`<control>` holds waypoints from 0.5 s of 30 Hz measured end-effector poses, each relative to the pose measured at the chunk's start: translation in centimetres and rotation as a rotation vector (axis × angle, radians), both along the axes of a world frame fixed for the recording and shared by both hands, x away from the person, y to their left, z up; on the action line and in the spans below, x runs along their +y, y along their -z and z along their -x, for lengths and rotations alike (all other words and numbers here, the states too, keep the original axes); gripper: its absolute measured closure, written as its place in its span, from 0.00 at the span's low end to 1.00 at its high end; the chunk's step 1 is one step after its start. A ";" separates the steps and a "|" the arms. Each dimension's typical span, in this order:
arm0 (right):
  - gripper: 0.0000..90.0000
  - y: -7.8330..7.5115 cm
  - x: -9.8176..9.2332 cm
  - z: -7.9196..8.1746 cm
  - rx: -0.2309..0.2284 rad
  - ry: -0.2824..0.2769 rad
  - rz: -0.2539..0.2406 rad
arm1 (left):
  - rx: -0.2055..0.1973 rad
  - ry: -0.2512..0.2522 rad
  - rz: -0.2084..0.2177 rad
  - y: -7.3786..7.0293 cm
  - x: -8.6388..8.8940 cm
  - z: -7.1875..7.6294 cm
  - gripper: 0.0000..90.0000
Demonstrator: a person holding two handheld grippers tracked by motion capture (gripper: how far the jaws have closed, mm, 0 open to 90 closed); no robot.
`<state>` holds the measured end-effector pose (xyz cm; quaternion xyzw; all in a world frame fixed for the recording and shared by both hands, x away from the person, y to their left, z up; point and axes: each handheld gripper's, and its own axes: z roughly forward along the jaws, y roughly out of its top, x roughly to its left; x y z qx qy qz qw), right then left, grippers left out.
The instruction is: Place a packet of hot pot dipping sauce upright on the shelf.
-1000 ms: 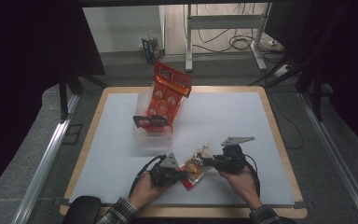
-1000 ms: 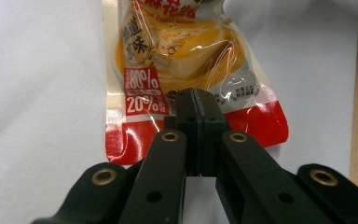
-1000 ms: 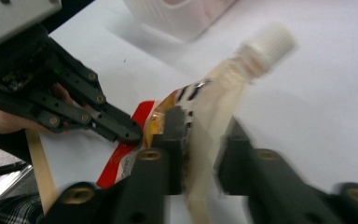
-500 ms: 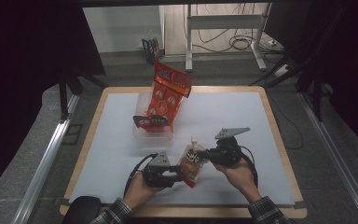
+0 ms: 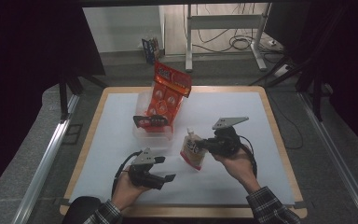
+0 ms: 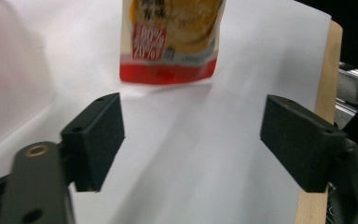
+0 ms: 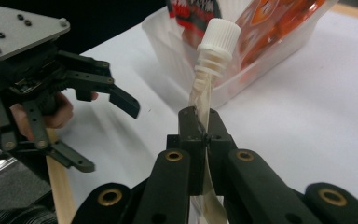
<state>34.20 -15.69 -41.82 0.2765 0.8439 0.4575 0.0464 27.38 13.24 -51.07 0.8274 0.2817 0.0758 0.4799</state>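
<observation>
Right gripper clamped tight on the spouted pouch, pinching its upper edge just below the white cap, pads pressed flat against the thin film with the spout rising straight above them in the right gripper view. Pouch held up off the white table sheet, hanging from that grip, red bottom band lowest and clear of the surface, a soft shadow beneath it. Left gripper off to the near left of the pouch, apart from it, jaws having just been opening and now spread wide with nothing between them but bare sheet. Seen along the left gripper's own jaws: pouch straight ahead and beyond the pads, its lower printed half hanging above the gap, not touched. Seen from the right gripper: left gripper out to the side, its black fingers splayed, grey plate on top, a hand wrapped round its body. Behind the pouch, toward the far side of the table, a clear plastic tub with an orange snack bag standing in it, tilted and sticking out over the rim. Tub just beyond the pouch's cap in the right gripper view, not touching it. Wooden table edge running alongside the sheet.
</observation>
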 end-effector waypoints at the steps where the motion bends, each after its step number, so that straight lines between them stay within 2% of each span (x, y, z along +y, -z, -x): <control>1: 0.98 -0.2 0.0 -0.2 -0.004 0.002 -0.001 | -0.008 -0.005 -0.007 0.0 0.3 0.2 0.20; 4: 0.98 -0.9 0.0 -0.7 -0.013 0.004 -0.005 | -0.024 -0.012 -0.022 -0.1 0.9 0.6 0.16; 7: 0.98 -1.6 0.2 -1.2 -0.022 0.004 -0.008 | -0.020 -0.017 -0.021 0.0 1.6 0.9 0.13; 15: 0.98 -3.3 1.3 -2.6 -0.046 -0.020 -0.001 | -0.030 -0.073 -0.015 0.1 3.3 1.3 0.05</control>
